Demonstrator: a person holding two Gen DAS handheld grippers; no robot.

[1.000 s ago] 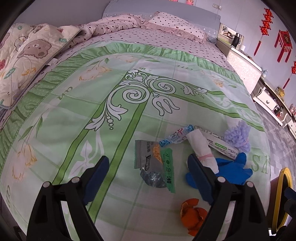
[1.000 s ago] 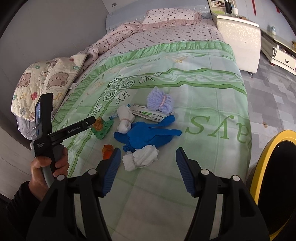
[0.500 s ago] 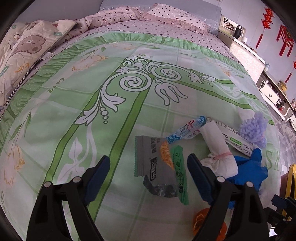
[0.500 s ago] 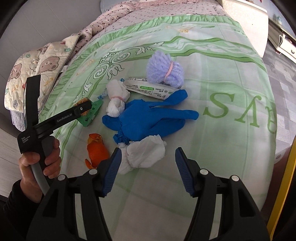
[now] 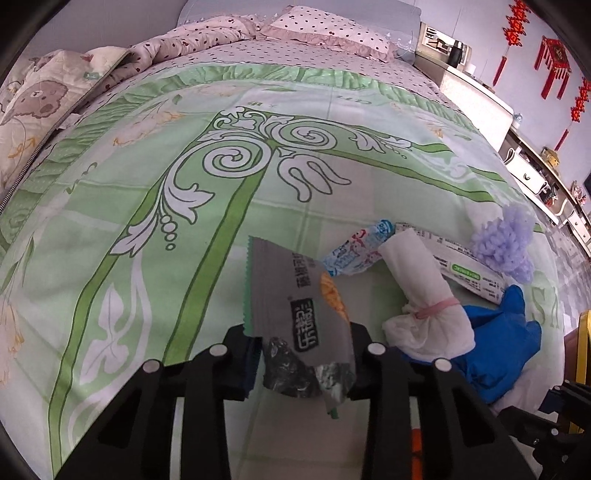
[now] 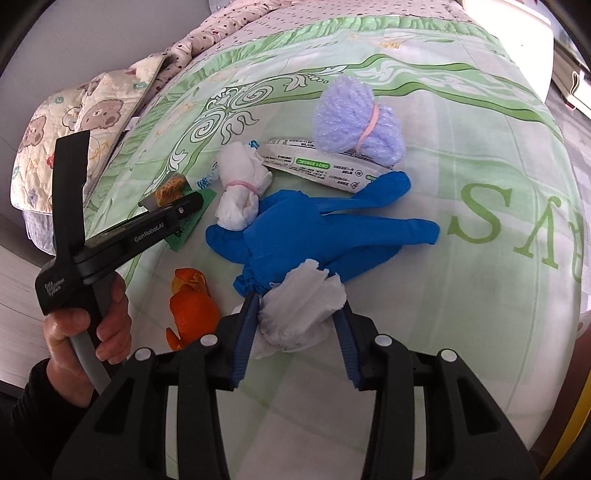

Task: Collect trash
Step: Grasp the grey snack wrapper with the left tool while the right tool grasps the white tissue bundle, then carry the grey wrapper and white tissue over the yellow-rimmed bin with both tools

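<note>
Both tongs closing on trash strewn over a green bedspread.

The left tongs (image 5: 303,354) are closing, pads against the grey wrapper (image 5: 295,314); the right tongs (image 6: 295,332) are closing round a white tissue wad (image 6: 301,304) lying between their pads. Crowding them: a blue glove (image 6: 325,236) touching the wad, an orange peel (image 6: 192,306) just left of it, a tied tissue roll (image 6: 240,184), a long white packet (image 6: 321,168), a lilac yarn bundle (image 6: 354,122) and a blue-and-white candy wrapper (image 5: 351,251). The bedspread (image 5: 184,184) is green with white scrolls; beyond lie a bear quilt (image 5: 40,107) and dotted pillow (image 5: 332,29). White cabinets (image 5: 476,99) and red hangings (image 5: 554,62) line the right wall.
</note>
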